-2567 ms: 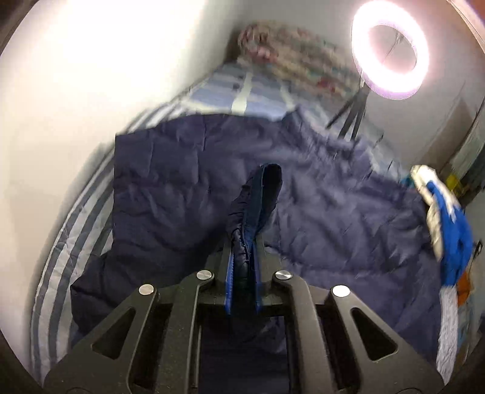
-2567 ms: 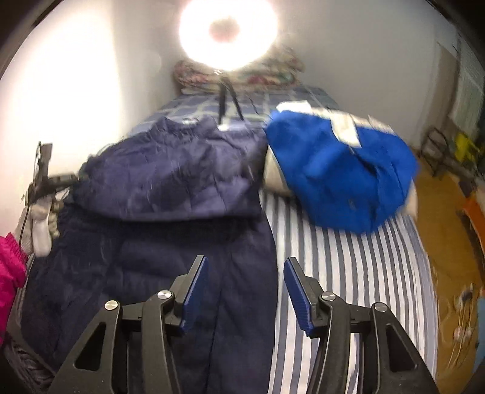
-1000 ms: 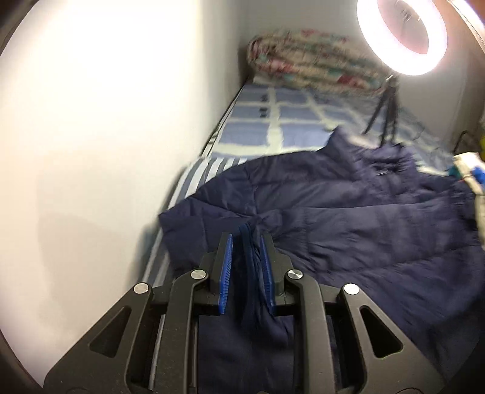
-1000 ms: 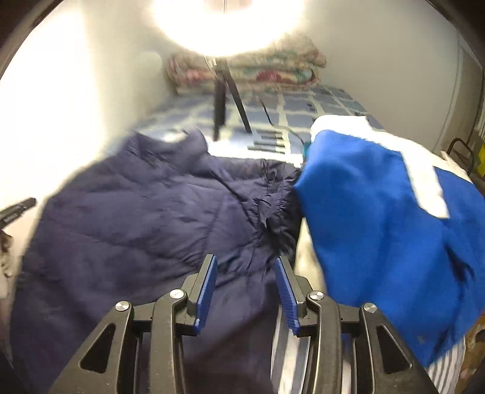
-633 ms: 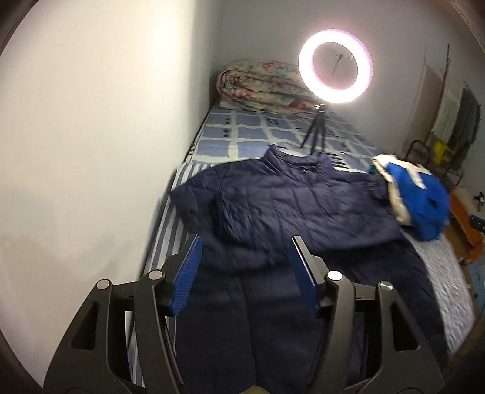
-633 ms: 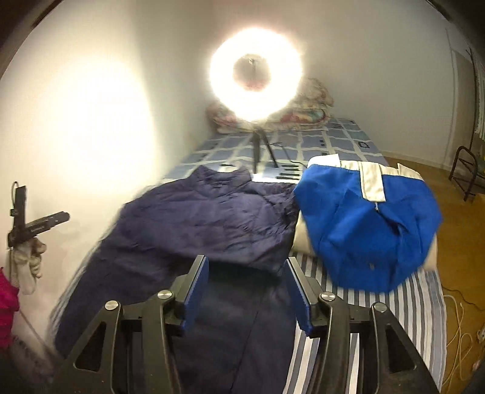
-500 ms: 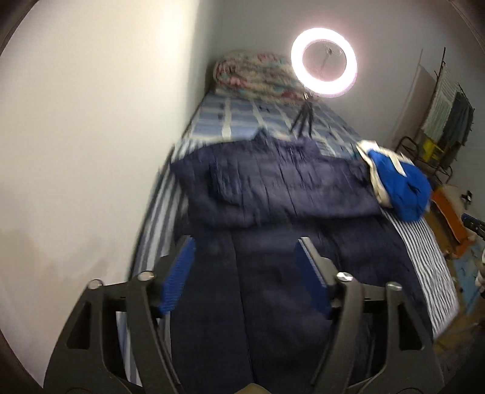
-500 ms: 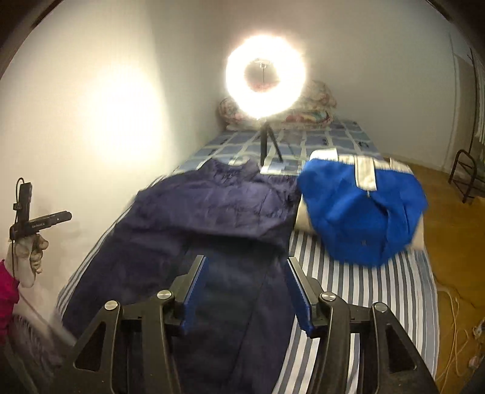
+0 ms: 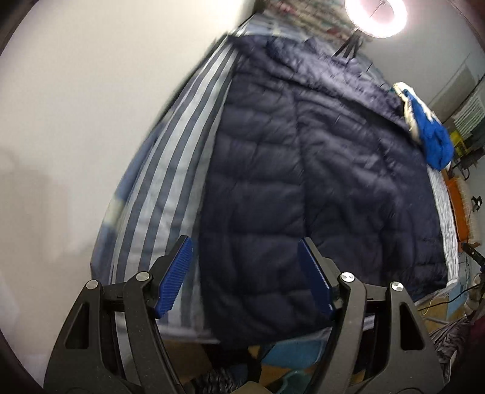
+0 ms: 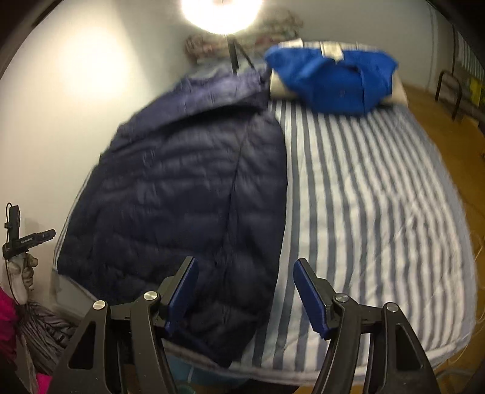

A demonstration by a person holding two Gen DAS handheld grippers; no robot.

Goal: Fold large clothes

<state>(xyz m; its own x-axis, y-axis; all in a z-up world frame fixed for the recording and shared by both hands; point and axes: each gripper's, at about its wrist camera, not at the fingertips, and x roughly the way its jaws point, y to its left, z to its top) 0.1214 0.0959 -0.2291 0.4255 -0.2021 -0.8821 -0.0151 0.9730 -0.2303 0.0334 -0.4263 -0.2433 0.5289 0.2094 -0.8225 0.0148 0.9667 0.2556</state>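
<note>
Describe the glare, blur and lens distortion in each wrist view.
Left wrist view: ring light glows pinkish at the top edge, striped sheet smeared by motion, the bed's lines bent by the fisheye. Right wrist view: the light blown out to white, navy jacket and blue jacket soft with motion blur.

A small black device [image 10: 28, 241] at the left edge of the right wrist view carries a line of white lettering, too small and blurred to read. No other text, label, brand or number shows in either view.
</note>
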